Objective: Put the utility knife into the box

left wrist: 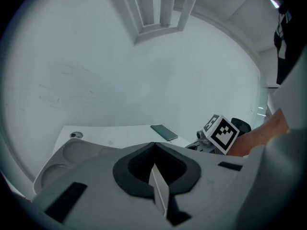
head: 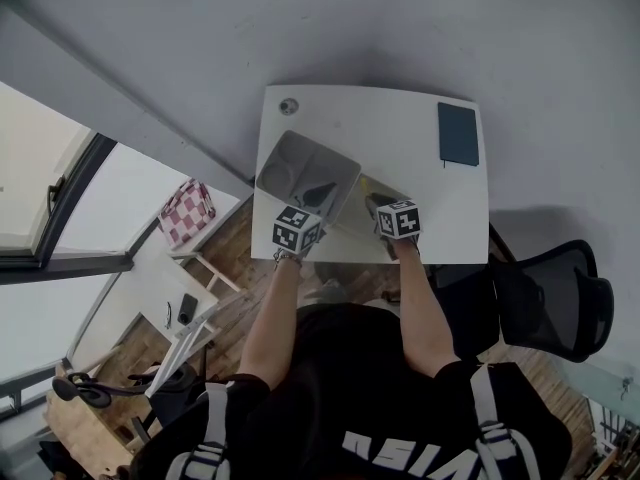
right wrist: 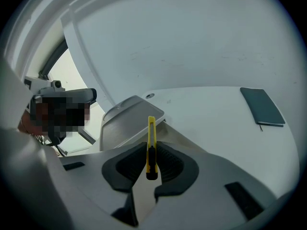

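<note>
Right now the right gripper [right wrist: 151,150] is clamped on the utility knife [right wrist: 151,133]: slim yellow body seen edge-on, black butt end toward the camera, front half sticking out past the pads toward 12 o'clock. Its tip hangs over the near rim of the box [right wrist: 125,126], not inside it yet. That box is a shallow grey tray w/ a raised rim, tilted so its opening faces the knife, sitting at approx 11 o'clock from the right jaws. The left gripper [left wrist: 153,147] has its jaws pinched together on a thin pale edge, apparently the box's wall. From the head view a dark item [head: 316,190] lies inside the box, too small to identify. Both grippers work over a white table [right wrist: 206,114]. Beyond the box at 12 o'clock is a small round grommet [right wrist: 150,96]; a dark notebook [right wrist: 263,107] lies at 2 o'clock, well apart from the knife. Black chair [head: 560,298] stands off the table's edge at 4 o'clock.
</note>
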`<state>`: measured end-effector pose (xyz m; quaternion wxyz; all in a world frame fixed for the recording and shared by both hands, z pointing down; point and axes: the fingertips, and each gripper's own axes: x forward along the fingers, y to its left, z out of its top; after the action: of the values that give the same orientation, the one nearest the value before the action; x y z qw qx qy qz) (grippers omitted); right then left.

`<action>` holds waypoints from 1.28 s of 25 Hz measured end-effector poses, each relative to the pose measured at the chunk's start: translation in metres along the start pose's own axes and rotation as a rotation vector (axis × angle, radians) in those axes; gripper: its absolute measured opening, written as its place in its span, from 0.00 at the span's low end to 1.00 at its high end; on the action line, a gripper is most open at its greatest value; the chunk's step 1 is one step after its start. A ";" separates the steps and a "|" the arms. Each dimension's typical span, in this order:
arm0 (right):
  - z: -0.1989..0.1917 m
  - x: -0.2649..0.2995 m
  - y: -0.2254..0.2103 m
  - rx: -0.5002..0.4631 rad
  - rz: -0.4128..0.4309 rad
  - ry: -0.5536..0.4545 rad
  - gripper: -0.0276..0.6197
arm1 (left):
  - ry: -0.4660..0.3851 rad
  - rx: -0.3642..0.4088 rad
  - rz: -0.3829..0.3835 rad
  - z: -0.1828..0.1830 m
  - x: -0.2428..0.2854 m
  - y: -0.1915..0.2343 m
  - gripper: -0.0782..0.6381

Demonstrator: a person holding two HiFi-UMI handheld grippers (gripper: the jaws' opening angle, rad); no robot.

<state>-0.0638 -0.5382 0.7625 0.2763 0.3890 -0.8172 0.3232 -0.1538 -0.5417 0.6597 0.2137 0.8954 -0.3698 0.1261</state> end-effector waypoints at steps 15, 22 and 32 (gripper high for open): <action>-0.005 0.014 0.002 0.021 -0.016 0.007 0.16 | 0.027 0.009 -0.041 -0.008 0.007 0.009 0.14; -0.010 0.018 0.003 -0.013 -0.016 0.015 0.16 | 0.051 0.009 -0.059 -0.018 0.013 0.005 0.14; -0.021 0.028 0.002 -0.028 -0.018 0.040 0.16 | 0.056 0.015 -0.072 -0.020 0.018 0.003 0.14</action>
<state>-0.0766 -0.5344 0.7943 0.3007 0.3859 -0.8125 0.3170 -0.1446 -0.5451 0.6857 0.2216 0.9058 -0.3305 0.1459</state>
